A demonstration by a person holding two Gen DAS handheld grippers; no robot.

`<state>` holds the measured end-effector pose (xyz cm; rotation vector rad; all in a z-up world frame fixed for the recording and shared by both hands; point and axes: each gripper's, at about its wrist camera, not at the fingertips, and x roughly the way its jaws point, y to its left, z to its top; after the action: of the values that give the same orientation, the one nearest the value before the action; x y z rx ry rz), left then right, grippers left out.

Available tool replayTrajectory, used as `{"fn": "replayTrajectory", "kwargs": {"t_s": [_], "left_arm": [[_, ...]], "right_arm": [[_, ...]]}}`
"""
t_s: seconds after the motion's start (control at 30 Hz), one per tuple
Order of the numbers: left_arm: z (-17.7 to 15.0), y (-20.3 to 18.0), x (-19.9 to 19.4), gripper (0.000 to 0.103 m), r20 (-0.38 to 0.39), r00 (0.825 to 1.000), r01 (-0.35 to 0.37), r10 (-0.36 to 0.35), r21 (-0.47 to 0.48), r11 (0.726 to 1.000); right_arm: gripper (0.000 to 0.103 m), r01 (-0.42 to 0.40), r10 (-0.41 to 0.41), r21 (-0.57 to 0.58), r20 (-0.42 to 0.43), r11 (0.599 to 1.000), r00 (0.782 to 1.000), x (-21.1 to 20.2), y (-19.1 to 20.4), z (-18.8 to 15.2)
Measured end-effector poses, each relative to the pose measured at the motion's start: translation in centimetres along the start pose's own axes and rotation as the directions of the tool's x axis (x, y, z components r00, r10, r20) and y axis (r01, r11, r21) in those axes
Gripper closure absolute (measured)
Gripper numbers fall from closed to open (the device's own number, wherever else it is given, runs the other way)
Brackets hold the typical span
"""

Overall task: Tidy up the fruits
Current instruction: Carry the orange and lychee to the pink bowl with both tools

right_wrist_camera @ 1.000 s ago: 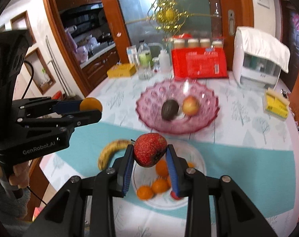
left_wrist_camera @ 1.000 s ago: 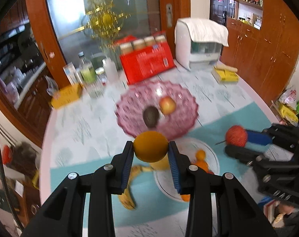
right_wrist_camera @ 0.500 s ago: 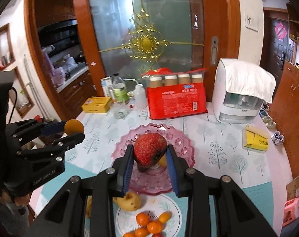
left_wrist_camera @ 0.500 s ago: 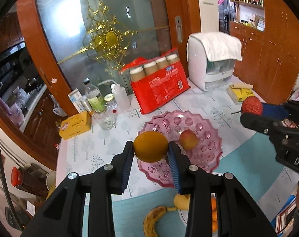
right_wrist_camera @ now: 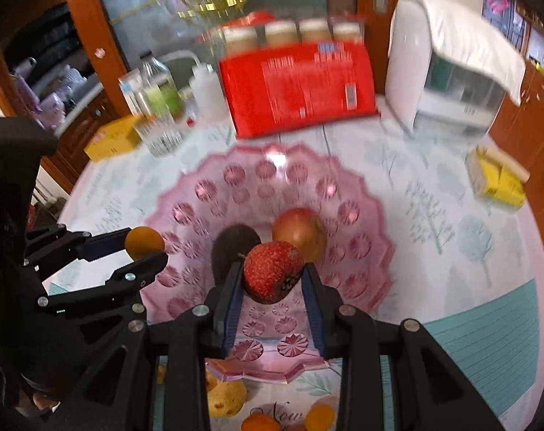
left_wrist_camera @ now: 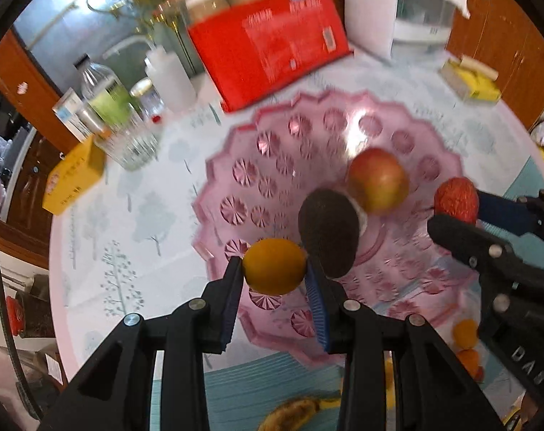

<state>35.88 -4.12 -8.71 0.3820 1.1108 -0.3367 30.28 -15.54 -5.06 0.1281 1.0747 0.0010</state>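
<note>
The left gripper (left_wrist_camera: 274, 276) reaches forward and tilts down over the near-left rim of the pink cut-glass scalloped bowl (left_wrist_camera: 250, 179), its two black fingers with blue pads clamped on a round orange fruit (left_wrist_camera: 274, 266). The orange hangs above the bowl's edge, just beside a dark oval avocado (left_wrist_camera: 328, 231) that lies inside the bowl, touching a red-yellow apple (left_wrist_camera: 378, 180) behind it.

The right gripper (right_wrist_camera: 273, 280) comes in from the near side, also pitched down over the bowl, and is closed on a bumpy red strawberry-like fruit (right_wrist_camera: 273, 276), held above the bowl's front part, just in front of the avocado and the apple. In the left wrist view this gripper enters from the right edge with the red fruit at its tip over the bowl's right rim.

Below the bowl, at the near edge of the table, a white round plate (right_wrist_camera: 282, 415) holds small orange tangerines (right_wrist_camera: 320, 415), and a yellow banana (left_wrist_camera: 297, 413) lies on the teal placemat (right_wrist_camera: 484, 352). Behind the bowl stand a red carton of jars (right_wrist_camera: 300, 86) and a white appliance under a cloth (right_wrist_camera: 448, 72).
</note>
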Motion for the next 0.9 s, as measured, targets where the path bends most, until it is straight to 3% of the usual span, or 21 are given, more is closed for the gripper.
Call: {"fn": "replayTrajectory", "kwargs": {"t_s": [0.27,0.9], "left_arm": [[-0.5,0.8,4.1,0.069,-0.071,0.997,0.011,-0.012,-0.011,1.000],[-1.2,-0.9,4.6,0.068,-0.078,0.996,0.048,-0.045,0.031,0.998]], "right_arm": [[0.070,0.036,-0.038,-0.026,-0.094,0.999,0.995,4.4,0.6,-1.8],[0.069,0.055,-0.058,-0.024,-0.176,0.998,0.983,6.5,0.7,-3.1]]}}
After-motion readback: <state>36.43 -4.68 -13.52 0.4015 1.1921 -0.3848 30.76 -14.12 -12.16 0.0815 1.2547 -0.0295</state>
